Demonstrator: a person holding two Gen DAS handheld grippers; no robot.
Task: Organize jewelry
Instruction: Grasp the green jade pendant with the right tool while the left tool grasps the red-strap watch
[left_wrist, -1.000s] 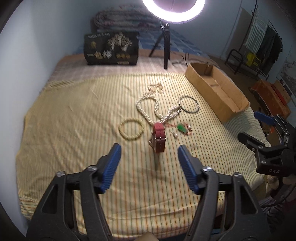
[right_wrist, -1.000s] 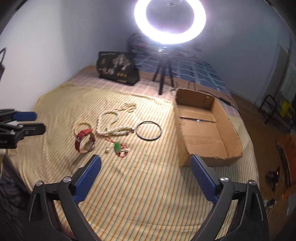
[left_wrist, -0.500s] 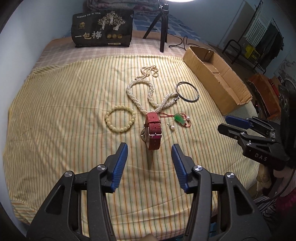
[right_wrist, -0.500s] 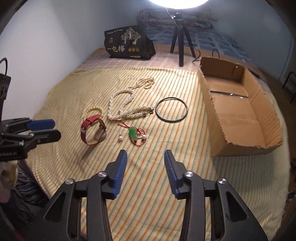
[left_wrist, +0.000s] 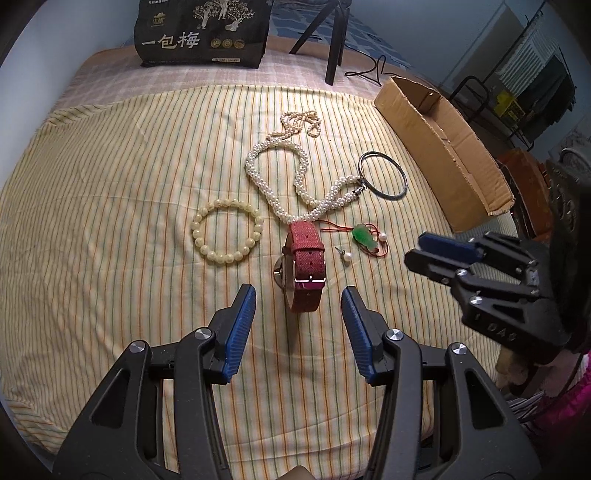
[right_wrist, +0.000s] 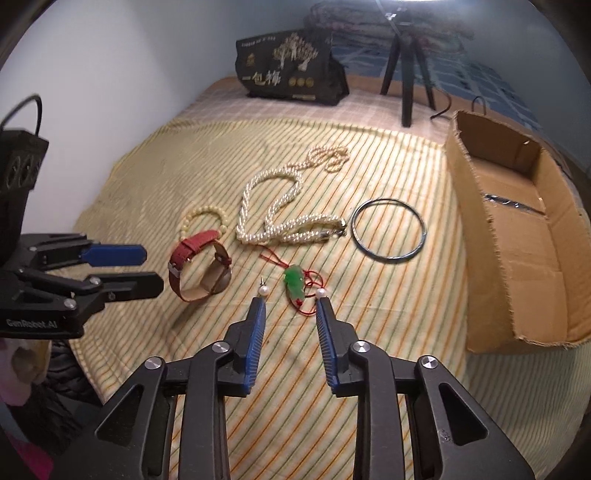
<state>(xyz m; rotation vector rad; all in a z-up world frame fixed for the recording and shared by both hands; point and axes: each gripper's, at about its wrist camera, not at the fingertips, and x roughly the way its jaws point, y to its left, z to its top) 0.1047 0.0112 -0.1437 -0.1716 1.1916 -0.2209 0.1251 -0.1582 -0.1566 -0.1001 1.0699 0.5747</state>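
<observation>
Left gripper (left_wrist: 298, 295) is held low over the striped yellow cloth (left_wrist: 110, 221), jaws spread, nothing between them; the red-strap watch (left_wrist: 303, 264) is seen standing on edge just past the fingertips, in line with the gap. Right gripper (right_wrist: 290, 304) is likewise spread and empty; the green pendant on red cord (right_wrist: 294, 285) is framed just beyond its tips, with a loose pearl earring (right_wrist: 263, 290) at the left fingertip and a second pearl (right_wrist: 321, 292) at the right one. Contact cannot be told.

Beyond the watch, a pale bead bracelet (left_wrist: 226, 230) is noted to the left, apart from it. The twisted pearl necklace (left_wrist: 295, 181) is laid further out, one end touching the dark thin bangle (left_wrist: 384, 177). An open cardboard box (right_wrist: 517, 236) is set at the right edge of the cloth. A black printed bag (left_wrist: 201, 33) and tripod legs (left_wrist: 334, 40) are recorded farthest back.
</observation>
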